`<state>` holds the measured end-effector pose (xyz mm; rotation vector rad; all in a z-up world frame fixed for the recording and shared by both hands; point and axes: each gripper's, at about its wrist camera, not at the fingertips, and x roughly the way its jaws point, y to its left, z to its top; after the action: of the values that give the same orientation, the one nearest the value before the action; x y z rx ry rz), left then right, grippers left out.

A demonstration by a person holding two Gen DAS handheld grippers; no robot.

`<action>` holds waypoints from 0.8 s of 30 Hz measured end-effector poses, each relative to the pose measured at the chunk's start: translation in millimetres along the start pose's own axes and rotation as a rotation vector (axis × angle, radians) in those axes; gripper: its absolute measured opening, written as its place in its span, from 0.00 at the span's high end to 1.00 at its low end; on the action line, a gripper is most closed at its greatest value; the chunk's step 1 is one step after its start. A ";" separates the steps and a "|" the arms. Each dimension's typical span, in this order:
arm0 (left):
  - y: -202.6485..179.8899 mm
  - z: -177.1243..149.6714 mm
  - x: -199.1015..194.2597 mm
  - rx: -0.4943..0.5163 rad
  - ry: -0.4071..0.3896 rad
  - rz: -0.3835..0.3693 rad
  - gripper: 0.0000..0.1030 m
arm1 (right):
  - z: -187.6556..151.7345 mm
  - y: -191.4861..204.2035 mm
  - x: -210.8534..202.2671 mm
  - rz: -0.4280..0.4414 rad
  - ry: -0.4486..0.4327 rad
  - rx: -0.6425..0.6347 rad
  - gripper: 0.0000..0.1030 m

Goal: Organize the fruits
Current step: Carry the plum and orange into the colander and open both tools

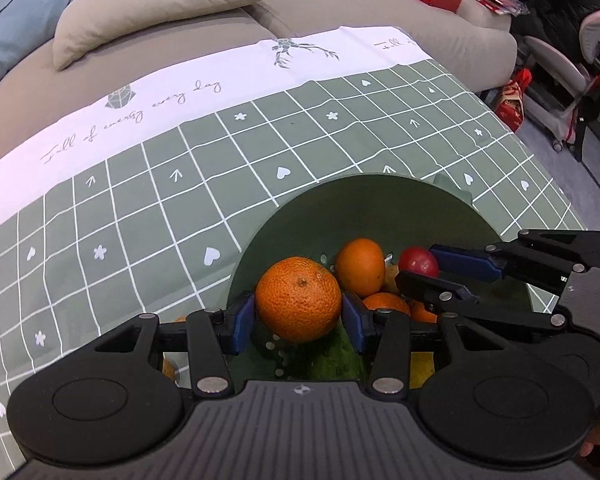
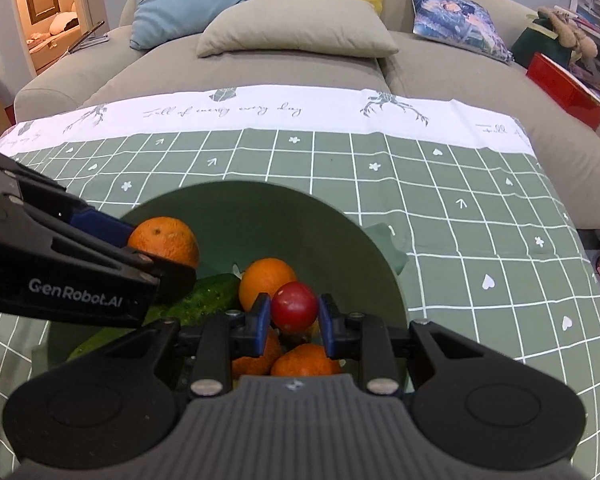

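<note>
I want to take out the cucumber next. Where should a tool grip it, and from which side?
Probably at its upper end, which lies bare between the left tool's orange and the loose orange. Come from above, fingers across its narrow width. Its lower part runs under the tools, hidden.

Black grippers w/ blue fingers, silver screws, "GenRobot.AI" marking.
</note>
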<state>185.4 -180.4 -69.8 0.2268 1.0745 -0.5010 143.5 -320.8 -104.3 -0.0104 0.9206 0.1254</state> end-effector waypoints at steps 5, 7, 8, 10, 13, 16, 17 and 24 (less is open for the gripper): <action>-3.8 2.1 7.7 0.004 0.004 0.007 0.48 | -2.7 0.1 5.1 -0.002 0.012 -0.019 0.79; -2.5 2.9 9.4 -0.008 0.005 0.006 0.48 | -3.4 -0.3 4.8 -0.001 0.011 -0.025 0.79; -2.5 3.0 9.6 -0.009 0.005 0.005 0.48 | -3.0 -0.8 4.8 0.001 0.010 -0.025 0.79; -2.5 3.1 10.3 -0.005 0.004 0.007 0.45 | -2.9 -2.0 5.3 -0.001 0.009 -0.026 0.79; -1.4 3.8 9.6 -0.003 0.007 0.005 0.44 | -2.4 -3.9 6.2 -0.003 0.010 -0.020 0.79; 0.2 3.2 2.3 -0.012 -0.016 -0.003 0.37 | -1.8 -4.4 5.9 0.001 0.012 -0.013 0.79; 0.9 2.9 -0.8 -0.019 -0.027 -0.002 0.35 | -2.0 -4.0 5.7 0.001 0.012 -0.014 0.79; -0.4 3.0 -25.3 0.003 -0.090 0.001 0.34 | 2.9 -4.9 7.8 0.004 0.018 -0.021 0.79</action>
<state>177.9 -174.9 -46.1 0.2058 0.9862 -0.5071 151.0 -324.6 -109.0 -0.0287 0.9373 0.1391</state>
